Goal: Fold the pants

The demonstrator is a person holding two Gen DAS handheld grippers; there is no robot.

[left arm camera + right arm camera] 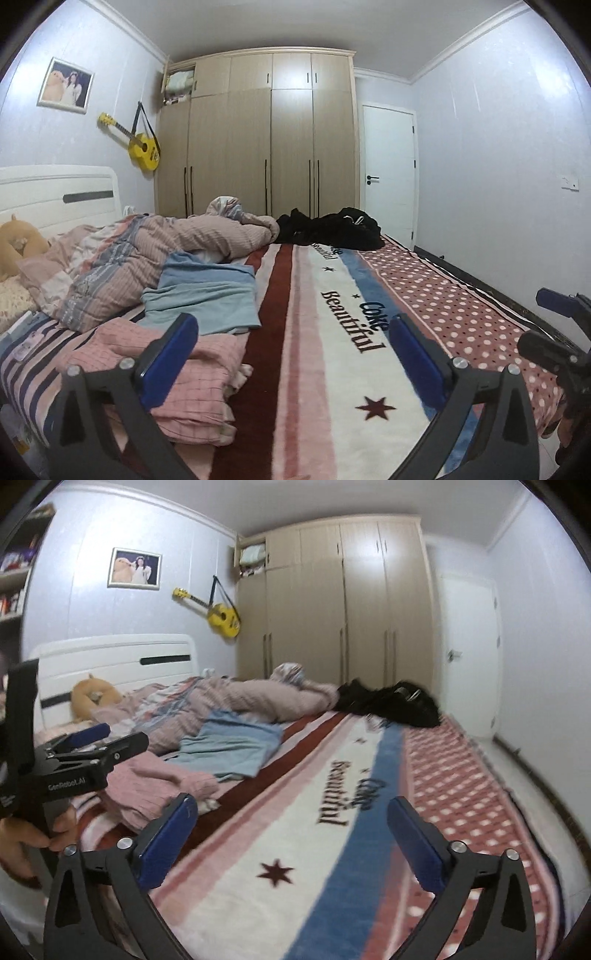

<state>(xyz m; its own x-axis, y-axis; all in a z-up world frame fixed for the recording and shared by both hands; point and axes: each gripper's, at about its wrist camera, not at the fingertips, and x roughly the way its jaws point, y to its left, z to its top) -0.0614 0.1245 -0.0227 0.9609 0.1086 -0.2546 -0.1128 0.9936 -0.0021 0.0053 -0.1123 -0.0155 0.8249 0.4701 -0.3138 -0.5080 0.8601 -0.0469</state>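
Two claws, left claw [293,363] and right claw [291,843], hang wide and empty over the bed [332,369], far from the black pile [332,229], maybe pants, at its far end, while folded clothes [177,369] lie nearer.

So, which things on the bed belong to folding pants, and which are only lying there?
For the job:
- black garment pile, unfolded, likely the pants
- left gripper, open
- right gripper, open

Lying about:
- pink folded clothes
- blue folded clothes
- quilt
- plush toy
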